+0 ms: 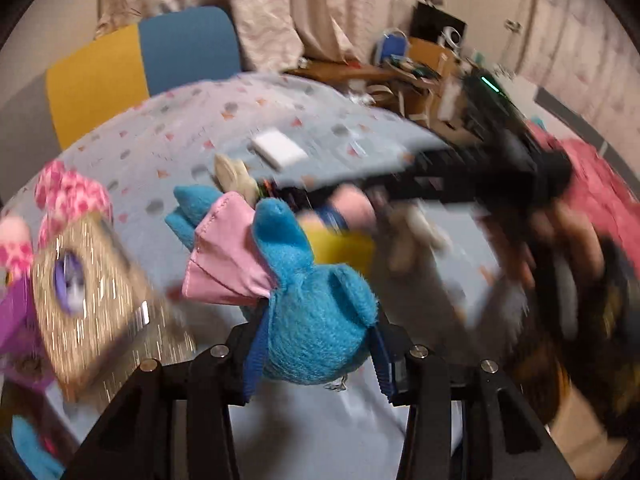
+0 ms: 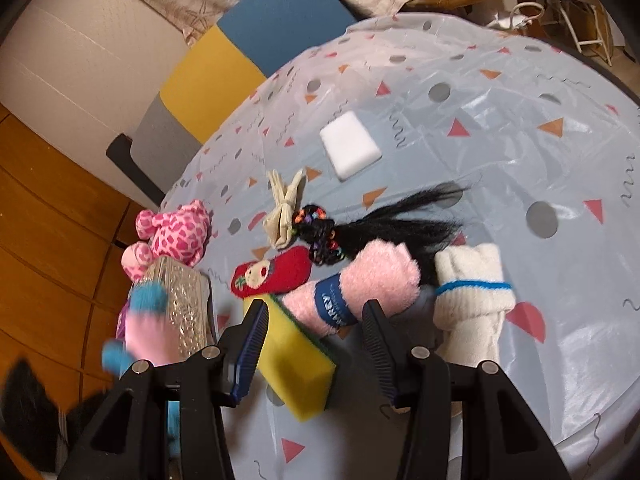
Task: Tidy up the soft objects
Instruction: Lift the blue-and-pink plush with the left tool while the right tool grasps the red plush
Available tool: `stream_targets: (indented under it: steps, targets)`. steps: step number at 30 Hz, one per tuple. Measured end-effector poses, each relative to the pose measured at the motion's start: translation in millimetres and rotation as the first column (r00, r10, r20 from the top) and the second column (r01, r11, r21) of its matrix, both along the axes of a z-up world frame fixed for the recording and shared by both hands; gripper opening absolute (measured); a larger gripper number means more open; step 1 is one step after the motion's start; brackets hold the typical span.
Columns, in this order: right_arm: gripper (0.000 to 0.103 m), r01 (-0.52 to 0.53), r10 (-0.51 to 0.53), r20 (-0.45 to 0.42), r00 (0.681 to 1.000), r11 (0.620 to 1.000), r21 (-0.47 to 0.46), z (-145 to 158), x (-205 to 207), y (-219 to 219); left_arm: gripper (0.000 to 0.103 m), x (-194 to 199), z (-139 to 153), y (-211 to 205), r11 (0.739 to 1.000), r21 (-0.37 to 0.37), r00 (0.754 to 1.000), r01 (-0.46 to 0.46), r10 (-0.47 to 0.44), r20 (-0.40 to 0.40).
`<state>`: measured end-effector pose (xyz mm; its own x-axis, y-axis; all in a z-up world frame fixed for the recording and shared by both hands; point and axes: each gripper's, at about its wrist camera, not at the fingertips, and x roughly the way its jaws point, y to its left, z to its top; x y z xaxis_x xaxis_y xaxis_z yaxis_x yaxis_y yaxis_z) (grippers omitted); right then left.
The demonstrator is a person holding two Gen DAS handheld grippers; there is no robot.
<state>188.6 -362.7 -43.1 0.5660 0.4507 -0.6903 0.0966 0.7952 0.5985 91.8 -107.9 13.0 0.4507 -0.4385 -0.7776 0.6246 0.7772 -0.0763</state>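
In the left wrist view, the left gripper [image 1: 316, 344] is clamped on a blue plush toy [image 1: 316, 316] with pink fabric wings, its body squeezed between the two blue pads and lifted clear of the patterned tablecloth [image 1: 280, 120]. The picture is smeared, so the toy seems to be in transit toward the sparkly box [image 1: 92, 296] at the left, where a pink spotted plush [image 1: 68, 192] sits behind it. To do this carry well, keep the squeeze firm on the body, not the loose wings, and bring the toy right over the box before letting go. In the right wrist view, the right gripper [image 2: 316, 344] stands partly open with nothing pinched: a yellow sponge [image 2: 296, 364] and a rolled pink towel [image 2: 360, 288] lie between and beyond its fingers, and I cannot tell whether the pads touch the sponge. Just beside them lie a white rolled sock [image 2: 472, 292], a red slipper-shaped plush [image 2: 272, 272], a black hairpiece [image 2: 380, 220] and a white foam block [image 2: 350, 148]. It is best held clear of the pile.
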Motion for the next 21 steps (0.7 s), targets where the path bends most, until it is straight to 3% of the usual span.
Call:
stream_targets:
  steps: [6,7,9,10,13,18,20,21]
  targets:
    - [0.049,-0.139,0.137,-0.024,0.99,0.987,-0.087,2,5,37,0.049,-50,-41,45,0.998,0.045,0.989,-0.041,0.047,-0.141]
    - [0.056,-0.166,0.165,-0.019,0.986,0.976,-0.14,5,6,48,0.05,-56,-47,54,0.997,0.046,0.985,-0.064,0.071,-0.155]
    - [0.077,-0.218,0.224,-0.006,0.975,0.941,-0.257,13,11,70,0.053,-60,-54,66,0.994,0.038,0.977,-0.106,0.111,-0.183]
    - [0.08,-0.24,0.249,-0.003,0.969,0.93,-0.279,16,14,79,0.055,-61,-58,74,0.991,0.017,0.97,-0.129,0.13,-0.204]
    - [0.08,-0.299,0.322,0.001,0.947,0.88,-0.369,24,33,110,0.063,-65,-59,87,0.985,-0.03,0.959,-0.167,0.156,-0.238]
    - [0.08,-0.386,0.395,-0.111,0.912,0.734,-0.56,0,80,169,0.074,-56,-56,101,0.969,-0.086,0.939,-0.23,0.198,-0.281]
    - [0.08,-0.394,0.38,-0.152,0.912,0.714,-0.578,-16,97,179,0.079,-49,-56,100,0.964,-0.094,0.931,-0.25,0.212,-0.298]
    - [0.073,-0.395,0.365,-0.175,0.914,0.709,-0.585,-24,106,182,0.079,-47,-58,102,0.96,-0.099,0.925,-0.26,0.219,-0.311]
